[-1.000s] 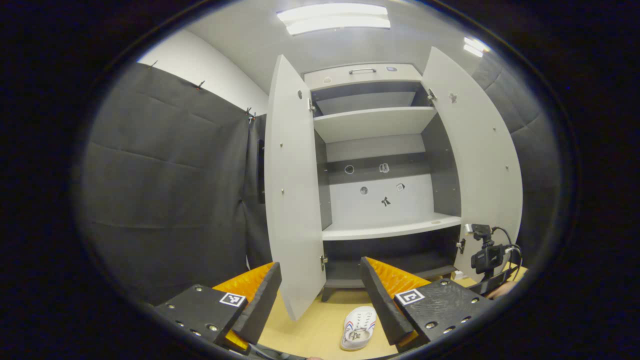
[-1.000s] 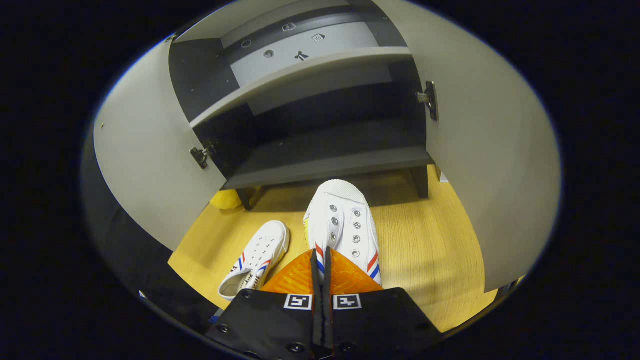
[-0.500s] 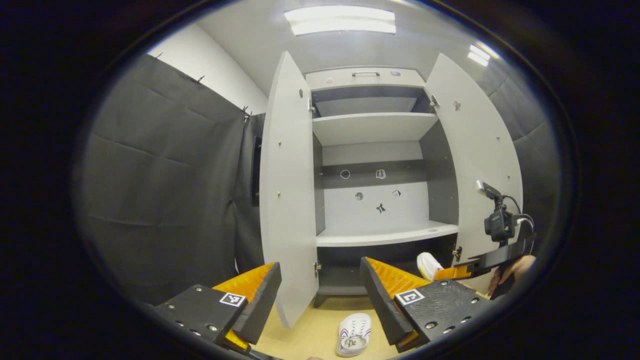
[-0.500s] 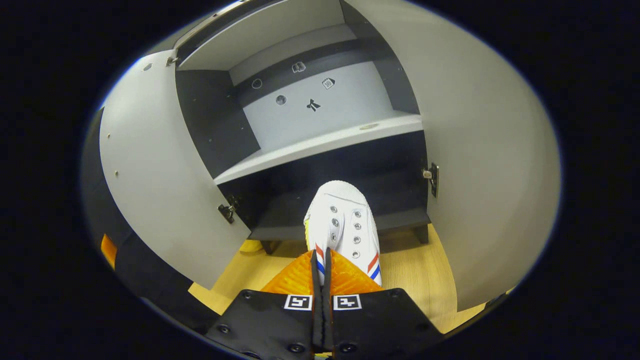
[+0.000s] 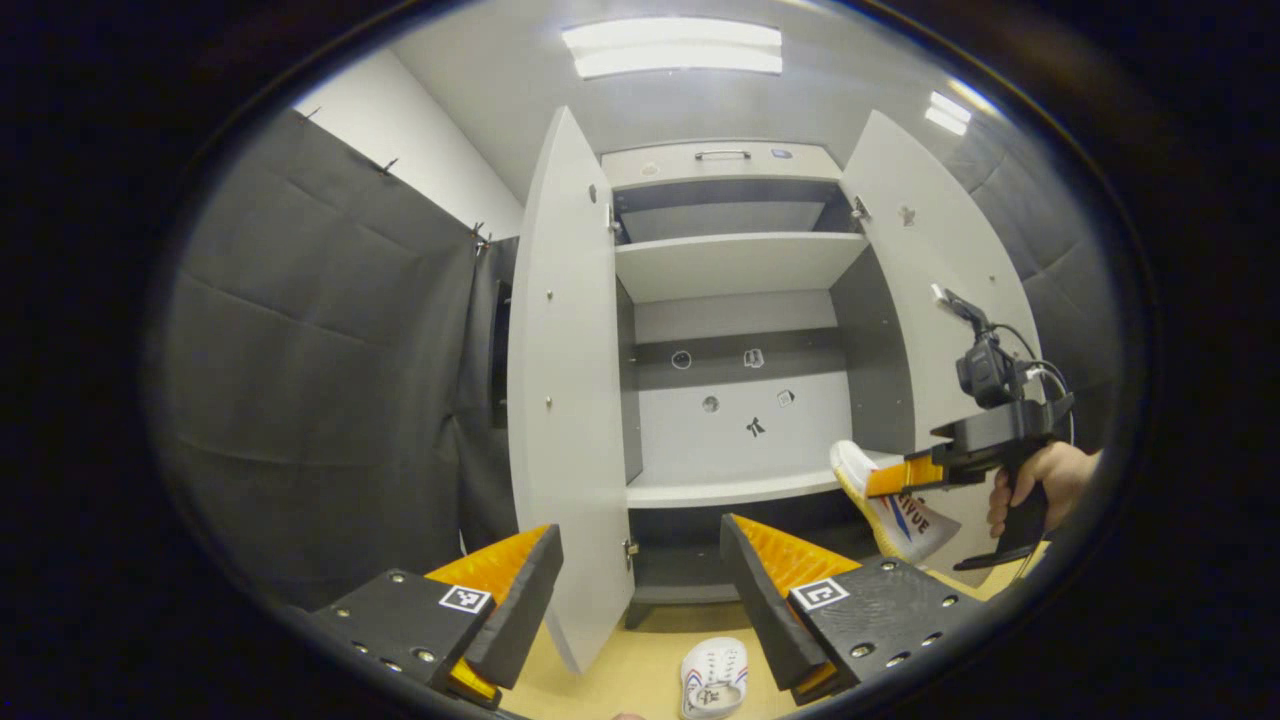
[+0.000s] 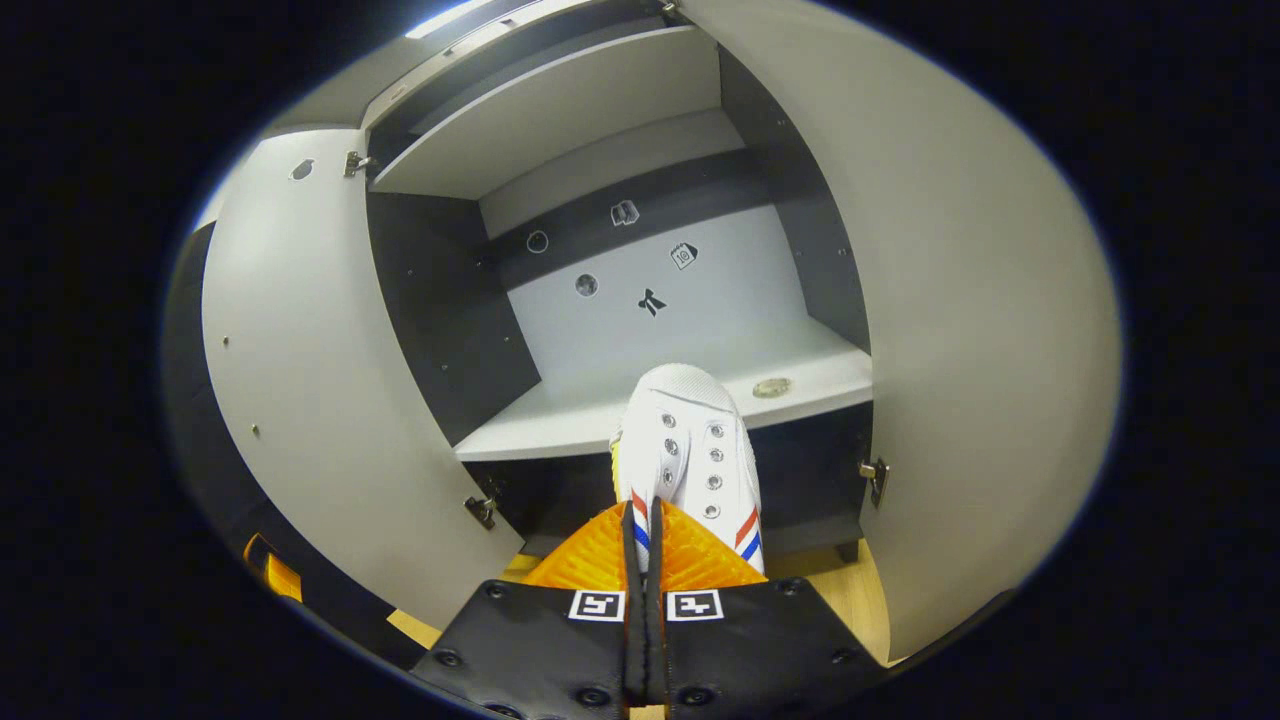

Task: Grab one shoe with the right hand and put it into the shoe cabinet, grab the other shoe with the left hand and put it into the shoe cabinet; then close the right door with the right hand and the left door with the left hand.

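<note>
My right tongs (image 6: 640, 525) are pinched nearly closed on the back part of a white shoe (image 6: 688, 450) with red and blue stripes on its sides, both fingers pressing on it. The shoe points forward, away from me, its toe in line with the front edge of the pale middle shelf (image 6: 560, 425) of the shoe cabinet (image 6: 450, 310); I cannot tell whether the sole touches that edge. In the left gripper view the same shoe (image 5: 890, 505) hangs tilted, toe up, in front of the right end of that shelf (image 5: 730, 490), and a hand (image 5: 1040, 480) grips the handle of the tongs (image 5: 895, 478) that carry it.

My left tongs (image 5: 640, 580) are spread wide and hold nothing. Between the fingers I see the wooden floor (image 5: 640, 665) and the other shoe (image 5: 715, 678), lying there with its opening toward me, in front of the cabinet's dark bottom shelf (image 5: 685, 575) and just beside my right finger (image 5: 775, 580).

Both doors stand open: the left door (image 5: 565, 400) swung out toward me, its lower corner near the floor between my fingers, and the right door (image 5: 950, 290) behind the carried shoe. In the right gripper view the right door (image 6: 960, 350) is at the right edge and the left door (image 6: 310, 400) at the left.
</note>
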`<state>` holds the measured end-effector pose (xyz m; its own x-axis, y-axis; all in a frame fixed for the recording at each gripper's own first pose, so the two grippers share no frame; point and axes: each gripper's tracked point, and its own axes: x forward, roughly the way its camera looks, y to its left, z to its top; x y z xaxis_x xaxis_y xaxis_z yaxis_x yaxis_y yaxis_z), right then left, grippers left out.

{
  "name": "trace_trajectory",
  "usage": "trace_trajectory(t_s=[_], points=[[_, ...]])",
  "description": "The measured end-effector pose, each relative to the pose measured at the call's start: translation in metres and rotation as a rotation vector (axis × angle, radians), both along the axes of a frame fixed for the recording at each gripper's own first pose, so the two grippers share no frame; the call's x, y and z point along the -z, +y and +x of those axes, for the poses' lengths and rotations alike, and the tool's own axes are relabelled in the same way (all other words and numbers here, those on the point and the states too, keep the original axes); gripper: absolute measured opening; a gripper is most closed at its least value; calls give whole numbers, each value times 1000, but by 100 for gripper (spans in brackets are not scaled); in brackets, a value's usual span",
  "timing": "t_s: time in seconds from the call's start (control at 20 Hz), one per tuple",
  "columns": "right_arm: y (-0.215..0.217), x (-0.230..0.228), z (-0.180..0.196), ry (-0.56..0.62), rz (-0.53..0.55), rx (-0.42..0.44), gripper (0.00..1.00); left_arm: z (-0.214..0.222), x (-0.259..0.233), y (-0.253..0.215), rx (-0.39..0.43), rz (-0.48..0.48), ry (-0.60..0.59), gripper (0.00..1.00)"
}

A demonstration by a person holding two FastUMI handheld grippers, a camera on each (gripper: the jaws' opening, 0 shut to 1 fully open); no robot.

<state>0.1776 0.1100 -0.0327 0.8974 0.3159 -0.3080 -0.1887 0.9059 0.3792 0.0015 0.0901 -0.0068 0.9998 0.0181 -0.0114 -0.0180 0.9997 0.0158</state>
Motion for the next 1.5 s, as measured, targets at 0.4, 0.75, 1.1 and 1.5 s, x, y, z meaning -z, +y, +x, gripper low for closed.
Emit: trace_trajectory(t_s=[0.4,0.75,1.1,1.5], points=[[-12,-56,79,-98,-34,80,1,12,17,-2,37,-29,11,94],[-13,-77,152,-113,-72,135,0,24,34,4,38,-57,45,94],[-10,-48,204,-32,-153,164,1,29,49,8,47,-42,78,94],[-8,-50,217,-65,-186,172,21,31,53,11,41,-32,91,93]])
